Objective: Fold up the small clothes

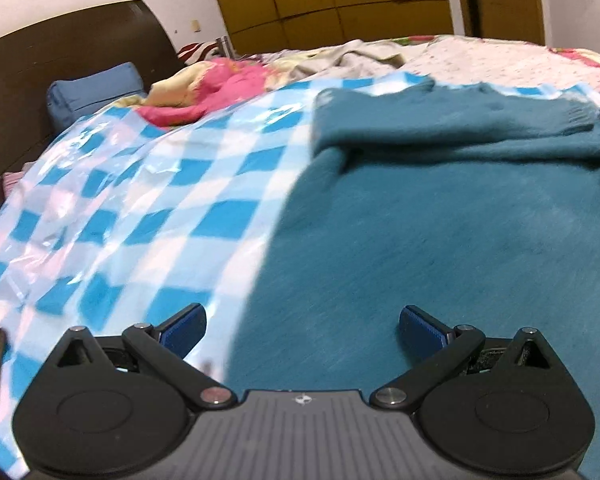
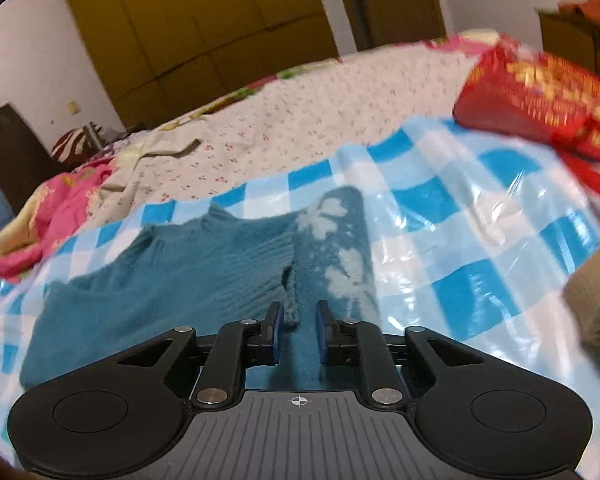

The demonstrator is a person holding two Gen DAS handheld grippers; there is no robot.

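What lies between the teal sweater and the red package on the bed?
In the right wrist view, only the blue-checked plastic sheet lies between the teal sweater and the red package.

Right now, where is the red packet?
The red packet lies at the upper right of the right wrist view, on the far edge of the checked sheet, right of the teal sweater.

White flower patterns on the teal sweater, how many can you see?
3, in a column on the sweater strip ahead of the right gripper: top, middle, lowest. Blurred; more may be hidden below.
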